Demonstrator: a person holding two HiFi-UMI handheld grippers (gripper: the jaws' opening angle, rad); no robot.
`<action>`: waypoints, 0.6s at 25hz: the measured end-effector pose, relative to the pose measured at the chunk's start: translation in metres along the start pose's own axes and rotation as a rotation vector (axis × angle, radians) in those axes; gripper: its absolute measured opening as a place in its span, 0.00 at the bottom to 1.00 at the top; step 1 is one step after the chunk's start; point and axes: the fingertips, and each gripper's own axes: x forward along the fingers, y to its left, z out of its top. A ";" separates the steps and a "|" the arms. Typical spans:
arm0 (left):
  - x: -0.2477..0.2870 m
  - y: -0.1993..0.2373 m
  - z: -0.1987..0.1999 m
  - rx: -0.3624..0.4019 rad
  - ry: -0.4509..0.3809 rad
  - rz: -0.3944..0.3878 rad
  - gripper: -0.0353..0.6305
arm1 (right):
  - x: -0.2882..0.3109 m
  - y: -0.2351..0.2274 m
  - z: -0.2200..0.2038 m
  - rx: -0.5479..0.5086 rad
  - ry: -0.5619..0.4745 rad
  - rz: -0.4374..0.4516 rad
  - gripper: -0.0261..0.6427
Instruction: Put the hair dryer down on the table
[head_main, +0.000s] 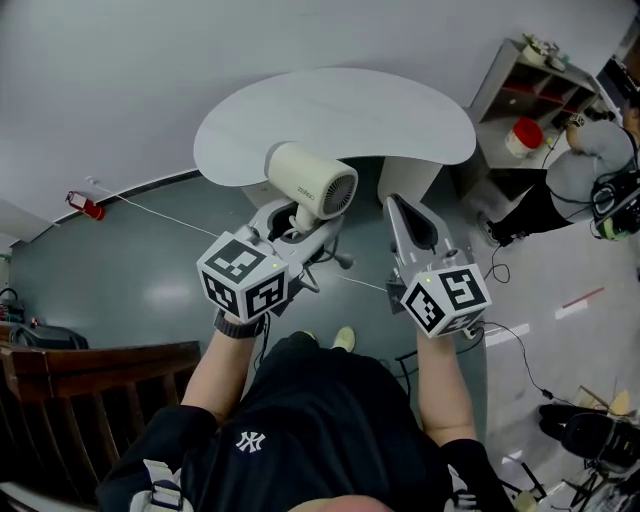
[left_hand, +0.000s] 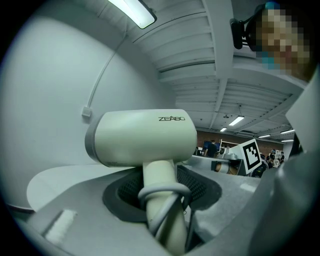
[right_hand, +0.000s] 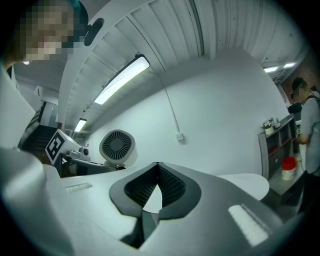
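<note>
- White wall and grey floor; a curved white table (head_main: 420, 120) fills the upper centre of the head view, with a shelf (head_main: 530, 90) at upper right.
- The left gripper (head_main: 300, 225), centre-left, is clamped on the handle of the hair dryer (head_main: 312, 180).
- The dryer sits at frame centre, held in the air, its body overlapping the table's near edge.
- A cord (left_hand: 162, 192) is looped round the handle.
- The right gripper (head_main: 408, 215), centre-right, has its jaw tips touching with nothing between them.
</note>
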 end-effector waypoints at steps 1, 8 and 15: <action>0.001 0.001 0.001 -0.003 -0.002 0.008 0.35 | 0.000 -0.002 0.001 0.002 -0.002 0.002 0.07; 0.015 0.014 0.006 -0.007 -0.015 0.031 0.35 | 0.005 -0.024 0.003 0.012 -0.029 0.004 0.07; 0.050 0.039 0.008 -0.007 -0.003 0.007 0.35 | 0.029 -0.054 -0.003 0.023 -0.018 -0.028 0.07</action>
